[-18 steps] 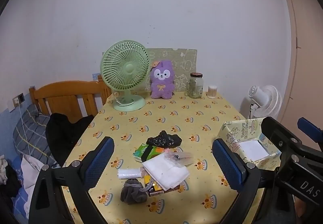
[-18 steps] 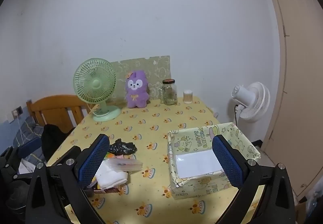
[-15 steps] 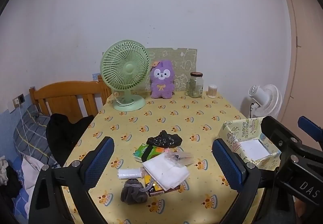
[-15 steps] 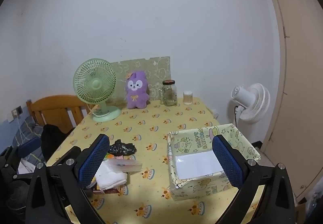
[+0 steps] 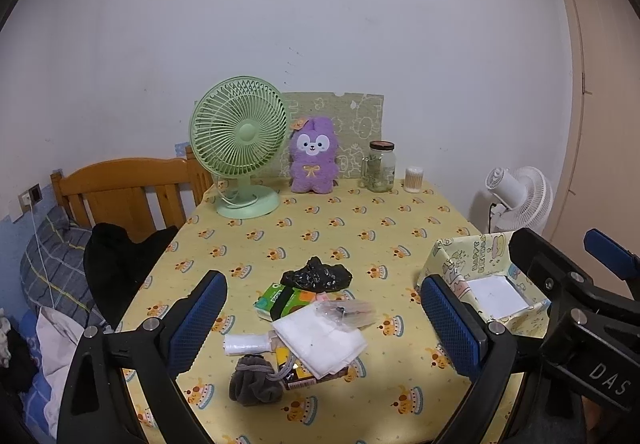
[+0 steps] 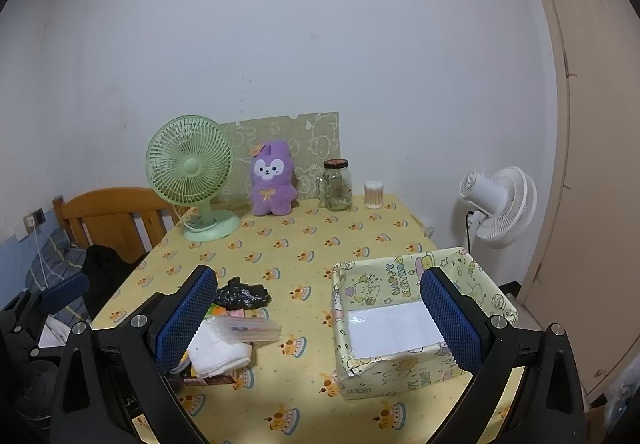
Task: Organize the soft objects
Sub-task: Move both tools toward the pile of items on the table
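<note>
Your left gripper (image 5: 324, 318) and right gripper (image 6: 320, 318) hover with fingers wide apart above the yellow tablecloth (image 5: 360, 220), soft pile—white cloth (image 5: 320, 338), gray pouch (image 5: 254, 384), black bag (image 5: 316, 276)—left of the patterned box (image 6: 420, 320).

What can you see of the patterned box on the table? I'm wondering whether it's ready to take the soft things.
The box is open-topped, wrapped in pale yellow paper with cartoon prints and "Happy Birthday" lettering. A white sheet lies flat on its bottom; nothing else shows inside. It stands upright on the table's right side, apart from the pile of soft things. The paper looks creased and a front corner is torn. Neither gripper touches it.
</note>
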Demonstrator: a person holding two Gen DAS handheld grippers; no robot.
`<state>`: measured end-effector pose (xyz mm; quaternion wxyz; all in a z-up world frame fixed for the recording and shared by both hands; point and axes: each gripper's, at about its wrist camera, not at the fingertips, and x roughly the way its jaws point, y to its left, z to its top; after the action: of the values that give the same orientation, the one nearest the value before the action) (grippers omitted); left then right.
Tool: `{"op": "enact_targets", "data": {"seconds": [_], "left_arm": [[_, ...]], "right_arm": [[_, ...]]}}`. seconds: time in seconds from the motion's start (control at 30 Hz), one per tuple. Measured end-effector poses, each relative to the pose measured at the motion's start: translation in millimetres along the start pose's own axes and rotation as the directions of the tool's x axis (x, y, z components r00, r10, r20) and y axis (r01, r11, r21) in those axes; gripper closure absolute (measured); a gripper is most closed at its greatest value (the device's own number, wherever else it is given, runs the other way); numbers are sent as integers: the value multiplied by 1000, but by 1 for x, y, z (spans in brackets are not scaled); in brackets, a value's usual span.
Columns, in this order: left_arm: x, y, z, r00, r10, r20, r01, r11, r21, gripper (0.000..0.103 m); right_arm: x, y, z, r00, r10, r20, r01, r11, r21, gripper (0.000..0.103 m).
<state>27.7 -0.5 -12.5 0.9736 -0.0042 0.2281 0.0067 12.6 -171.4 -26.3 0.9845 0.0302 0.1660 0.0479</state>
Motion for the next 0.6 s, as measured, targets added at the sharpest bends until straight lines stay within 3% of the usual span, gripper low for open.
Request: {"op": "enact_targets", "data": {"seconds": [0.6], "left_arm": [[-4,3,-2,1000,10,18,-10,1000,0,5]], "right_arm": [[-2,1,-4,1000,2,10,-2,1000,5,0]]}}
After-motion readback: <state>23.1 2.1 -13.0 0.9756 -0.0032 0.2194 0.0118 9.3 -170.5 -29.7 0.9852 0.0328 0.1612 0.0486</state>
